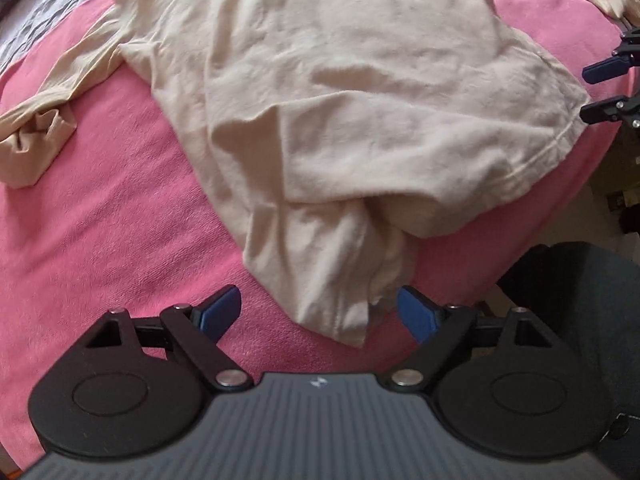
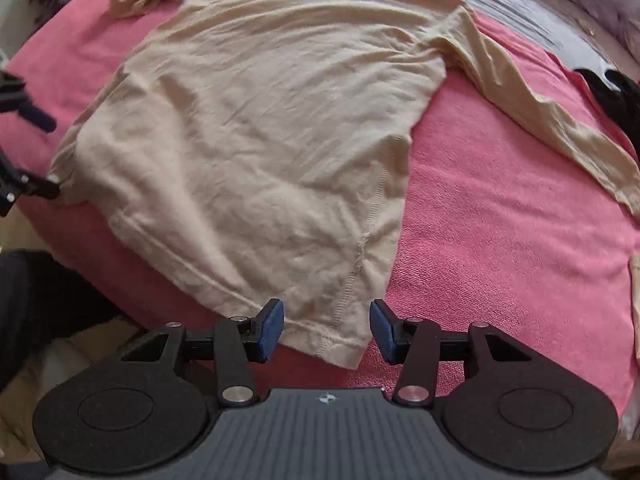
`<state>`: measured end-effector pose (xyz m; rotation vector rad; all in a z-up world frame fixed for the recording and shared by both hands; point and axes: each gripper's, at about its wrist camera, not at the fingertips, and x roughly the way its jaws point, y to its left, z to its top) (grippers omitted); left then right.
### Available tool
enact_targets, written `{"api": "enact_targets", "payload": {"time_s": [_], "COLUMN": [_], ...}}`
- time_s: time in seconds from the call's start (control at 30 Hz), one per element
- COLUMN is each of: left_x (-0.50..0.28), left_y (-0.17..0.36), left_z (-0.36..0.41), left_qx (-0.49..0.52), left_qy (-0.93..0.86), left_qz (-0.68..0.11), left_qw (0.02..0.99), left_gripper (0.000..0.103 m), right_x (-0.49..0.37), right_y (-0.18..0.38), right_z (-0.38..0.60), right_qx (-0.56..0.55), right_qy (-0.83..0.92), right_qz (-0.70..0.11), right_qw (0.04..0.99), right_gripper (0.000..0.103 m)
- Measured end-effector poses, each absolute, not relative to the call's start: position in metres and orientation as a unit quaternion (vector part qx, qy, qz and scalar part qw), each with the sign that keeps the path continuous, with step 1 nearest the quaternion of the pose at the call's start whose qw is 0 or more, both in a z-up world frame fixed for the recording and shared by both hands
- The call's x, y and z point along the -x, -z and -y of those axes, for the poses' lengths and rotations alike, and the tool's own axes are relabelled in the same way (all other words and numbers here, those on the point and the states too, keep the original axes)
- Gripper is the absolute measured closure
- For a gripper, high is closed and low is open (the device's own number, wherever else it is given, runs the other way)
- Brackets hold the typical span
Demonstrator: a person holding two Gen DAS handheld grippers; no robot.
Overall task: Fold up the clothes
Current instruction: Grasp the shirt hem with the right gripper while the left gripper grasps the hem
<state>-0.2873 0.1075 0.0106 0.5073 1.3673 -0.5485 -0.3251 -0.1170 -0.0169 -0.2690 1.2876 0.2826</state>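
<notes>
the left gripper (image 1: 320,312) sat low at the near left corner of a beige long-sleeved top (image 1: 340,92), its blue jaws spread wide with the bunched hem corner (image 1: 352,304) lying between them but not pinched. the top lay spread over a pink blanket (image 1: 100,240) on the bed, body mostly flat with soft creases, the left sleeve (image 1: 44,128) trailing outward and crumpled at its cuff. moving rightward, the hem ran along the near edge of the bed, rumpled and partly tucked under itself on the left side. the right sleeve (image 2: 540,112) stretched away across the blanket, not laid over the body. at the right hem corner (image 2: 336,344), the right gripper (image 2: 327,330) waited with its jaws likewise parted, straddling the cloth without closing on it. as a judgement, little folding showed: no sleeve lay turned in and the body lay unhalved, so the sleeves and the body folds were left to do; both grippers seemed placed to take the hem corners.
</notes>
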Motion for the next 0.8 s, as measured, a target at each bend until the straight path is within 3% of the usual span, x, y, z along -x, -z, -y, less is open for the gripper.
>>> {"api": "enact_targets", "payload": {"time_s": [0.13, 0.2, 0.43, 0.5, 0.63, 0.7, 0.8], "left_x": [0.296, 0.304, 0.340, 0.349, 0.388, 0.405, 0.416], "left_y": [-0.001, 0.004, 0.014, 0.017, 0.023, 0.031, 0.034], "left_z": [-0.098, -0.097, -0.105, -0.115, -0.136, -0.140, -0.143], "left_qx": [-0.230, -0.235, -0.242, -0.240, -0.244, -0.258, -0.253], "left_qy": [0.230, 0.230, 0.242, 0.241, 0.224, 0.207, 0.191], "left_qz": [-0.594, -0.579, -0.491, -0.452, -0.393, -0.391, -0.387], "left_qw": [0.736, 0.746, 0.801, 0.824, 0.858, 0.859, 0.866], "left_gripper": [0.020, 0.032, 0.044, 0.057, 0.073, 0.090, 0.091], "right_x": [0.331, 0.333, 0.371, 0.383, 0.412, 0.425, 0.439], "right_y": [0.025, 0.029, 0.043, 0.046, 0.054, 0.059, 0.064], "right_z": [0.115, 0.115, 0.112, 0.111, 0.107, 0.101, 0.091], "right_qx": [0.119, 0.117, 0.130, 0.134, 0.145, 0.155, 0.166], "right_qy": [-0.126, -0.124, -0.118, -0.116, -0.111, -0.105, -0.101], "right_qz": [-0.573, -0.561, -0.476, -0.449, -0.396, -0.387, -0.371], "right_qw": [0.801, 0.810, 0.862, 0.875, 0.900, 0.903, 0.908], "right_gripper": [0.054, 0.054, 0.053, 0.053, 0.053, 0.054, 0.054]}}
